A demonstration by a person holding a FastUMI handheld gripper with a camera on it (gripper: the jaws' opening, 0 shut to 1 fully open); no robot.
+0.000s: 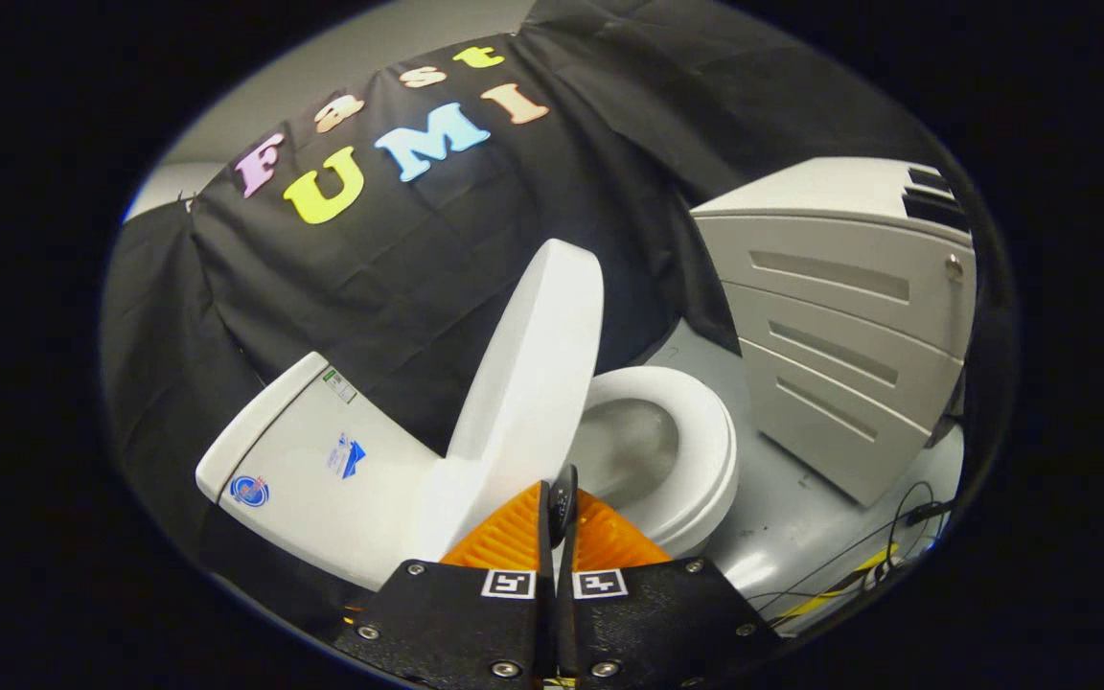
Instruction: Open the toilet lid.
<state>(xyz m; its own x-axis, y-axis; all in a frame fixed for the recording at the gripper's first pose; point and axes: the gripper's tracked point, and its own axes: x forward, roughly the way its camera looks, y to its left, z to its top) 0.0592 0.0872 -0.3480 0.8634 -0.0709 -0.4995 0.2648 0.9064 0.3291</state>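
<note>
Closed tongs (560,503) before one raised lid (533,374)

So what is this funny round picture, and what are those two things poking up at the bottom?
A person holds a grabbing tool, and a small camera rides on it, so you see what the tool sees. The two things are the gripper fingers, pressed close together with nothing between them. Just beyond them is a white toilet. Its lid is already lifted and standing up, so you can see the seat and into the bowl. Beside the toilet stands a grey cabinet, and some cables lie on the floor.
</note>
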